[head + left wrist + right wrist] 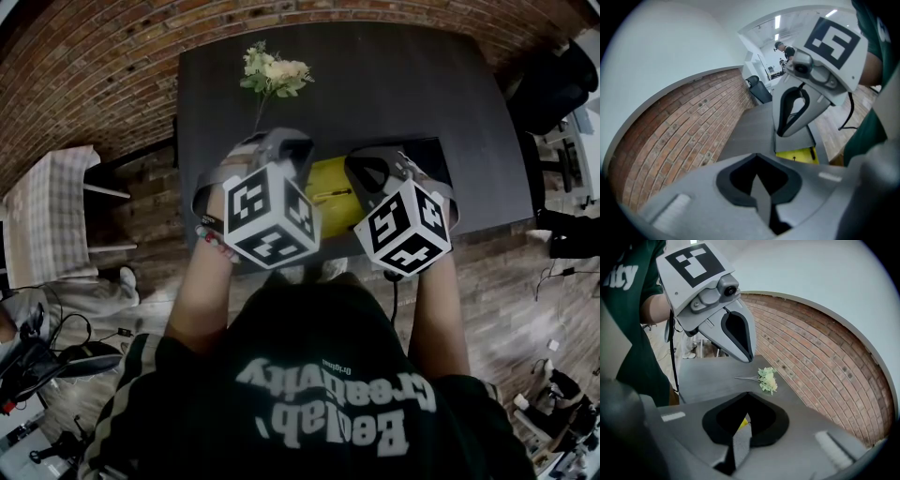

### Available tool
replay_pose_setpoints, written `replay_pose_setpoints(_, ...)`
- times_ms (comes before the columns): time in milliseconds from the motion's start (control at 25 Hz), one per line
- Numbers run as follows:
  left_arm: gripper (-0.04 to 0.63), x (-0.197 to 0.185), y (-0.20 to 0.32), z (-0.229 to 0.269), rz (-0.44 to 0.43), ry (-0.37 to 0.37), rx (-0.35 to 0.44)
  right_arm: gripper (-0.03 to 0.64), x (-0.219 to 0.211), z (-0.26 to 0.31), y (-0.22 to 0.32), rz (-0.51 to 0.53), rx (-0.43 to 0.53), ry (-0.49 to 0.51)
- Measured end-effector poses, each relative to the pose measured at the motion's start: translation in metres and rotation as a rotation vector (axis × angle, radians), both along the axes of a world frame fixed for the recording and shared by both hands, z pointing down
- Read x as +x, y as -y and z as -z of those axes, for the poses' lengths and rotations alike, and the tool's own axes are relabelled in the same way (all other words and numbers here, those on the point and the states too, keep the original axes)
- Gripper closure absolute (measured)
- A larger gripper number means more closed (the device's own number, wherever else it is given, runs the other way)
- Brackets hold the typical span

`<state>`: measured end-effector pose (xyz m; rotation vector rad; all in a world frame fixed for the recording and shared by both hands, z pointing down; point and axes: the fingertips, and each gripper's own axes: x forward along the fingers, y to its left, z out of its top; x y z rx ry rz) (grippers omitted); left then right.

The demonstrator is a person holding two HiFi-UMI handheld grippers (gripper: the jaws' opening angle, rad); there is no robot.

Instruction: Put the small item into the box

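1. The left gripper [759, 187] has its jaws pressed together on nothing. The right gripper [740, 430] reads the same, jaws met and bare. Both hang side by side, tilted downward, over the near edge of the dark grey rectangular table [422, 94].
2. The flat bright-yellow box [330, 192] lies on the table between and beneath the two grippers, which largely cover it. A dark flat panel [801, 140] adjoins it (its lid, perhaps; I cannot tell). Whether anything small lies inside is hidden.
3. The one loose small thing in view is the cream-and-green artificial flower sprig [272, 73]. It lies flat near the table's far edge, outside the box and well apart from it.
4. My judgement: this fits hands poised ahead of a reach for the sprig, or hands at rest after some other small thing went in. Either way, good handling means not knocking the grippers together, since they sit close. It also means not nudging the box off the near edge.
5. The sprig would likely handle awkwardly, with a thin stem flat against the surface and a soft head that crushes easily.
6. Around the table are a red brick wall [112, 56] behind it, a checked-cloth chair [47, 216] on the left, and cables and gear on the wooden floor [525, 281]. Only bare tabletop shows between box and sprig, so the grippers themselves are what crowd the box.
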<state>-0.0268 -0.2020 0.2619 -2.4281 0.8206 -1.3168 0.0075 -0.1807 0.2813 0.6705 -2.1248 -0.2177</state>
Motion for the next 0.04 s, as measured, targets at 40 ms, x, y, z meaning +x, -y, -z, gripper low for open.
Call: replay_pose_setpoints(40,0.592,0.0001,0.0003,-0.0003,0.0,0.0,-0.001,0.611,-0.0003,-0.0003,0.0003,0.002,0.0,0.0)
